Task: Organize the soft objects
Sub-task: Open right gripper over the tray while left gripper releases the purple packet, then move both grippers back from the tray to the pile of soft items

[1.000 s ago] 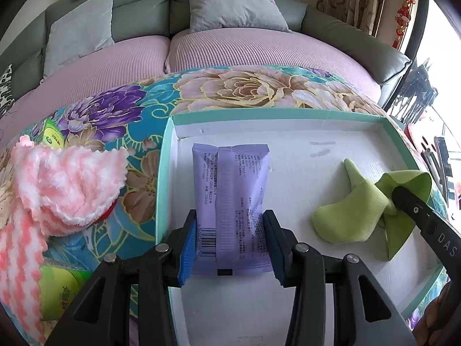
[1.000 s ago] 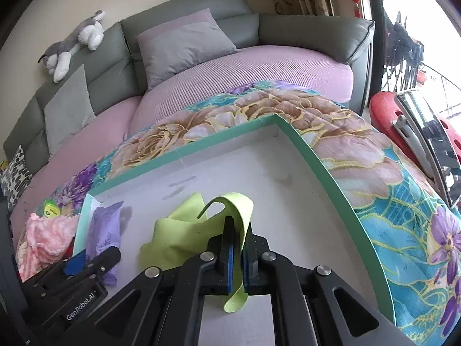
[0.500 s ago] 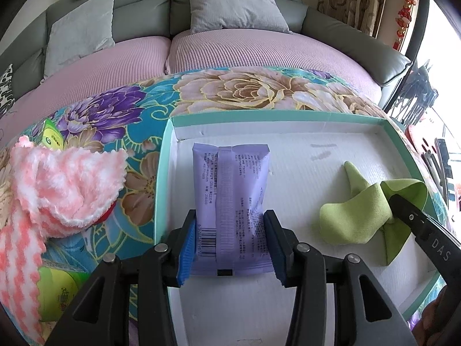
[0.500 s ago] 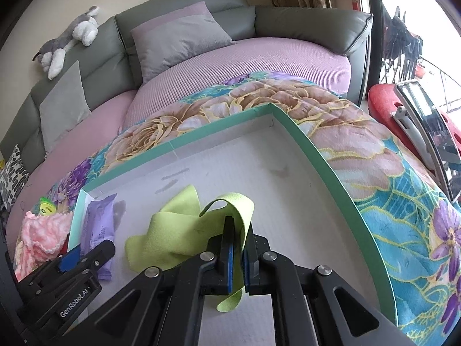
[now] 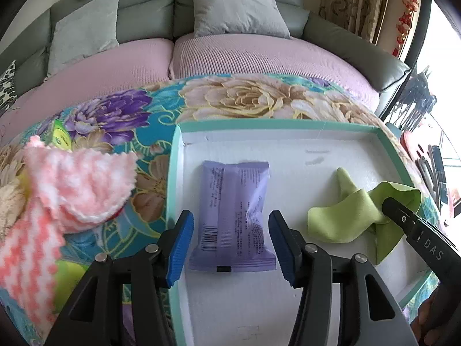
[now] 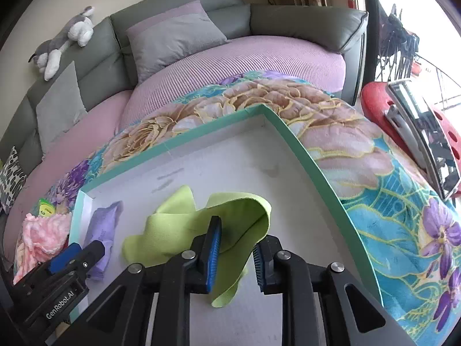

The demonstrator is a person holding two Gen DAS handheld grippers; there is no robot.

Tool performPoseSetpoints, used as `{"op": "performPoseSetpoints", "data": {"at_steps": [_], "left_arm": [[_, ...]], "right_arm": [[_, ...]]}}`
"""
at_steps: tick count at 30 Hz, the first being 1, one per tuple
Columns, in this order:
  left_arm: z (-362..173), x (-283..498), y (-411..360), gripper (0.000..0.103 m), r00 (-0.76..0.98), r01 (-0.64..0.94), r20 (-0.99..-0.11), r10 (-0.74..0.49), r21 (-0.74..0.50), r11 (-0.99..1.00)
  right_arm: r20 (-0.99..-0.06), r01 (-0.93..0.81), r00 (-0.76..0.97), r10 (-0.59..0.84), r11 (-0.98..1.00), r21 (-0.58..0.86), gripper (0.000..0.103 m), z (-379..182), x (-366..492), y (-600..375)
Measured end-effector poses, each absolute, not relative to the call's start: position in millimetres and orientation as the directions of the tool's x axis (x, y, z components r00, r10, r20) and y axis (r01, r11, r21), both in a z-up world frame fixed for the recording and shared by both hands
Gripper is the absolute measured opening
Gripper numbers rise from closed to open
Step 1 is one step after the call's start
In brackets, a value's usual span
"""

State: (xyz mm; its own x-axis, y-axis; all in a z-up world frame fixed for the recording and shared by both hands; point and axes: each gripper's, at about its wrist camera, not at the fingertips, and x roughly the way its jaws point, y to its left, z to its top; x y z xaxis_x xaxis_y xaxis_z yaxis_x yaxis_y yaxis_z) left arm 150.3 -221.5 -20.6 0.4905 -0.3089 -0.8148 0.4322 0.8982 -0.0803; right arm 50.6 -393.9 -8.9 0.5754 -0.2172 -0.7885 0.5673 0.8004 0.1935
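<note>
A shallow white tray with a teal rim lies on a floral blanket. A purple packet lies flat in its left part. My left gripper is open, its blue pads apart on either side of the packet, not touching it. A lime green cloth lies crumpled in the tray's right part. My right gripper is open around the cloth's near fold, which drapes between the pads.
A pink and white fluffy cloth lies on the blanket left of the tray, with a green item beyond it. A sofa with grey cushions stands behind. A red object sits at the right.
Both grippers have opened: the left let go of the purple packet and the right let go of the green cloth, which settled onto the tray.
</note>
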Motion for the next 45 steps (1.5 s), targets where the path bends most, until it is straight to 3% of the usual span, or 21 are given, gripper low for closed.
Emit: {"op": "performPoseSetpoints", "data": {"at_steps": [9,11,12,13,14,15,21,31,45], "left_arm": [[3,149,-203,0.059,0.541,0.389,-0.787,-0.297,-0.079,0.918],[4,150,-199,0.059,0.549,0.373,-0.786,-0.285,-0.075,0.925],[4,151,-197,0.063,0.552,0.365,-0.786,-0.279,-0.073,0.928],[3,152,-194,0.068,0.557,0.352,-0.786,-0.269,-0.07,0.933],[3,152,-193,0.082,0.562,0.343,-0.785,-0.262,-0.068,0.937],[3,153,-191,0.088,0.568,0.333,-0.782,-0.255,-0.065,0.941],[0,156,-182,0.094,0.599,0.28,-0.775,-0.2,-0.032,0.96],[-5,157,-174,0.095,0.61,0.248,-0.775,-0.166,-0.013,0.969],[15,150,-157,0.095,0.633,0.223,-0.757,-0.158,-0.017,0.975]], "right_arm": [[-0.767,0.547,0.6,-0.228,0.817,0.184,0.024,7,46,-388],[-0.773,0.547,0.591,-0.229,0.819,0.175,0.034,6,47,-388],[-0.775,0.548,0.587,-0.233,0.819,0.169,0.057,5,47,-388],[-0.776,0.549,0.585,-0.236,0.819,0.165,0.07,5,47,-388],[-0.775,0.549,0.586,-0.236,0.819,0.165,0.07,5,47,-388],[-0.773,0.546,0.589,-0.234,0.821,0.167,0.07,5,47,-388],[-0.777,0.544,0.58,-0.245,0.826,0.146,0.076,3,50,-387],[-0.777,0.535,0.574,-0.257,0.837,0.119,0.096,1,53,-382],[-0.755,0.499,0.611,-0.238,0.856,0.134,0.097,13,53,-371]]}}
